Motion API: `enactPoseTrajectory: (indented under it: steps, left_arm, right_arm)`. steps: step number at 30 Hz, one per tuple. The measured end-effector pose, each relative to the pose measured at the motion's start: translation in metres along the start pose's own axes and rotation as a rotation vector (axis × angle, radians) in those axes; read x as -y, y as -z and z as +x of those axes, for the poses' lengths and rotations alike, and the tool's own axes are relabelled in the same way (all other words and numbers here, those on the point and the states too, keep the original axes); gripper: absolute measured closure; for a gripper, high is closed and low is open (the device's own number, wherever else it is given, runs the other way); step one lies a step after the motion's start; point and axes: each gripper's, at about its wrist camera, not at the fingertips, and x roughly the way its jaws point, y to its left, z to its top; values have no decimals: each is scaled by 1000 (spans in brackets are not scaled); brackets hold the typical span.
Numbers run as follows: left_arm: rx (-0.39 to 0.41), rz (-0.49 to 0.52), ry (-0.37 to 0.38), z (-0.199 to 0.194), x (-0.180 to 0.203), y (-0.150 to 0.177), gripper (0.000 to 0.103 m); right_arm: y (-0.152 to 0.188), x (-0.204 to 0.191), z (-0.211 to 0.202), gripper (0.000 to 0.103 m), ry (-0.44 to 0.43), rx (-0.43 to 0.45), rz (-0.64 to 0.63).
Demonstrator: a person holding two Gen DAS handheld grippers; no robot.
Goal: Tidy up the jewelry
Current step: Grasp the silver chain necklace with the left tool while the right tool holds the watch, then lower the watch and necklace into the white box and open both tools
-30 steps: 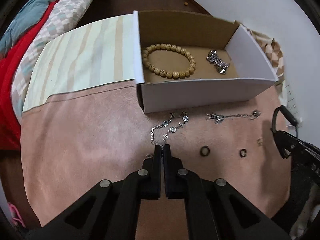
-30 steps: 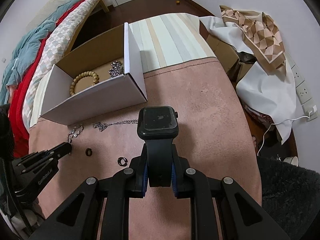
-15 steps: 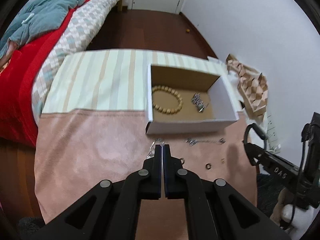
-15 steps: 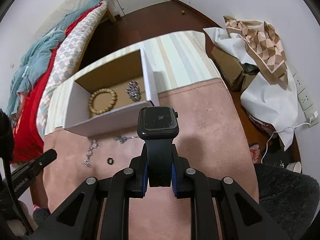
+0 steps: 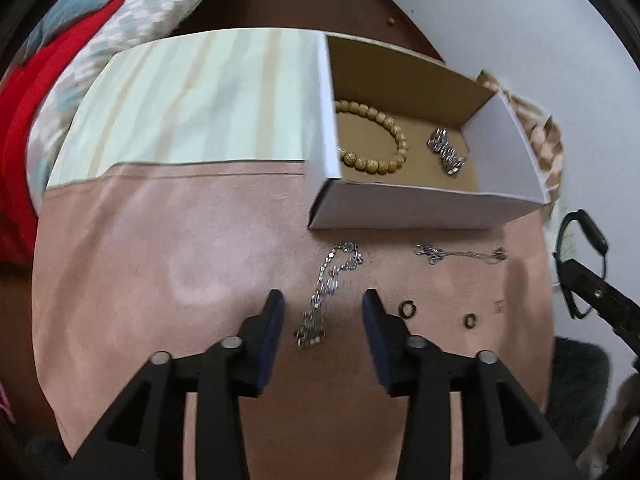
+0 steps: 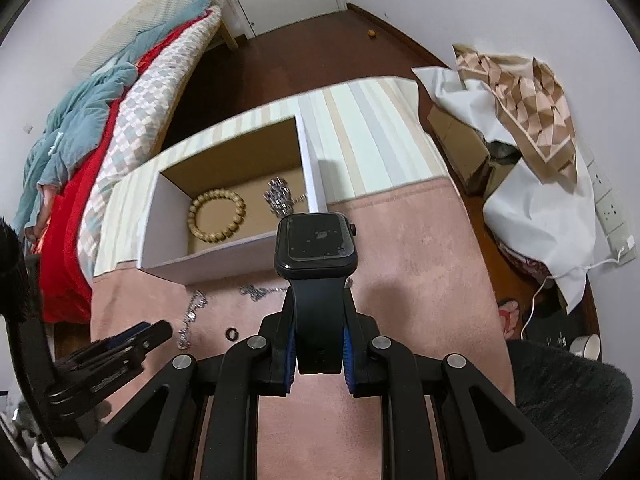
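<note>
My left gripper, pressed together a second ago, now spreads its fingers astride the silver chain (right gripper pinching the watch), ready to grasp.

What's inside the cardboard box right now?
Inside the box: a wooden bead bracelet and a silver chain bracelet. The near wall hides a floor strip behind it.

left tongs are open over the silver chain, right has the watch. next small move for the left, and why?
Probably lower the left tongs and close on the silver chain. Their jaws stand open on either side of it, and it lies loose on the pink mat, outside the box. The right tongs are full with the watch.
</note>
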Motion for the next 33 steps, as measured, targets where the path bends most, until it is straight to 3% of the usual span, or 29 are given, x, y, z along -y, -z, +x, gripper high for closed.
enactPoseTrajectory:
  steps: [4,7,8,9,10,20,26,33]
  left_arm:
    - [-25,99,-45,19,18,-6,57]
    - [-6,181,-75,22,32,-8,60]
    - [4,196,-68,21,35,-8,70]
    - [13,216,-68,21,37,-8,97]
    - [7,225,-58,20,38,-8,100]
    - [26,89,75,-4,20,8,101]
    - [98,62,134,-55,21,18,101]
    - [213,52,195,-116,26,0,101]
  right_arm:
    - [3,4,12,84,17,-24,4]
    - [3,9,18,84,26,-33,14]
    - [2,10,19,84,29,-35,17]
    - [2,11,20,84,31,-35,20]
    - [1,12,21,84,33,-36,21]
    - [-4,10,16,84,28,-22,23]
    - [-4,6,2,84,9,-1,15]
    - [-8,-3,-27,84,-28,52,7]
